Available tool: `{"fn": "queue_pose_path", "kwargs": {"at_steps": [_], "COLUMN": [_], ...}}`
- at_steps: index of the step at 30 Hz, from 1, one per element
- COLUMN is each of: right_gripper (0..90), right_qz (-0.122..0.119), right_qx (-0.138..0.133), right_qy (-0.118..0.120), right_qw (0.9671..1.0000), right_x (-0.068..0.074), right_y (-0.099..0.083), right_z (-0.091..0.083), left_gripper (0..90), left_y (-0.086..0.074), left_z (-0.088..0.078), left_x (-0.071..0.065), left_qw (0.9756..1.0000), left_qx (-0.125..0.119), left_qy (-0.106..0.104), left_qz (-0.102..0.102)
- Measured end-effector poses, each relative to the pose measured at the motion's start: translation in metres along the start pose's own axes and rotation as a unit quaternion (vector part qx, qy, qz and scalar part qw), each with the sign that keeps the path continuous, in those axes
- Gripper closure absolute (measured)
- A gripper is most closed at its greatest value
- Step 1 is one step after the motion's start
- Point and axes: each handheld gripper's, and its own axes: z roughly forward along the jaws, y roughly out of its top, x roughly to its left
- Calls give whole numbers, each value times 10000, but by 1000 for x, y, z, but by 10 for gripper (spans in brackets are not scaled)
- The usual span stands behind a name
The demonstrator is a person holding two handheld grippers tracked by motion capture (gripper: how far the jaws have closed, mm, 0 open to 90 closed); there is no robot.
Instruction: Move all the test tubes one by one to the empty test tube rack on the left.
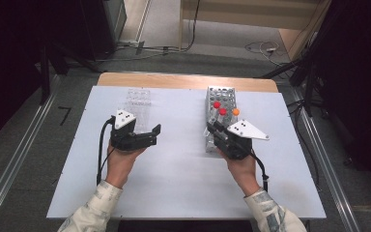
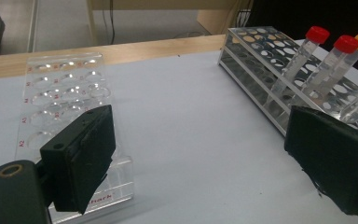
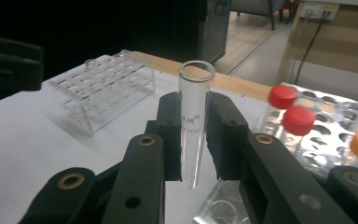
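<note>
Gripped a bare glass tube (image 3: 196,93) in the right gripper (image 3: 195,140), black pads shut on its lower half. Open mouth up, rounded tip hanging free just above the near end of the metal rack (image 3: 340,109). Stood close to upright, with most of the glass above the pads, so top-heavy in the grip.

Looked like a carry from the metal rack toward the clear rack (image 2: 65,93) across the white table (image 1: 183,164). Called for firm but gentle pressure: thin glass, smooth walls, easy to slip or crack. Needed the tip fully clear of the metal holes before any sideways travel. Was best moved away from the three capped tubes (image 2: 346,43), two red and one orange, standing just beside the gripper in the same rack. A knock there could have tipped them or twisted the glass between the pads.

Rested the left gripper (image 2: 205,158) low near the clear rack's near end, jaws wide apart and nothing between them. Was well placed to brace that light plastic rack if it slid under the insertion.

For the landing, wanted the tube held vertical, its tip centred over one well and lowered straight down. Should have let go only once the glass sat in the well and stood by itself.
</note>
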Motion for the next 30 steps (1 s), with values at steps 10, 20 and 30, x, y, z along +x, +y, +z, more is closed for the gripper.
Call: {"fn": "queue_pose_path", "kwargs": {"at_steps": [10, 20, 30], "right_gripper": [733, 733, 733], "right_qz": [-168, -287, -372], "right_qx": [219, 467, 558], "right_qy": [411, 609, 745], "right_qw": [9988, 9966, 9950], "right_x": [28, 47, 58], "right_y": [-12, -26, -31], "right_z": [13, 30, 36], "left_gripper": [115, 160, 262], "left_y": [2, 0, -4], "left_z": [-3, -2, 5], "left_x": [-12, -31, -52], "left_qw": [9997, 9978, 9931], "left_qx": [-30, 10, 214], "left_qy": [-236, -635, -1083], "left_qz": [67, 204, 395]}}
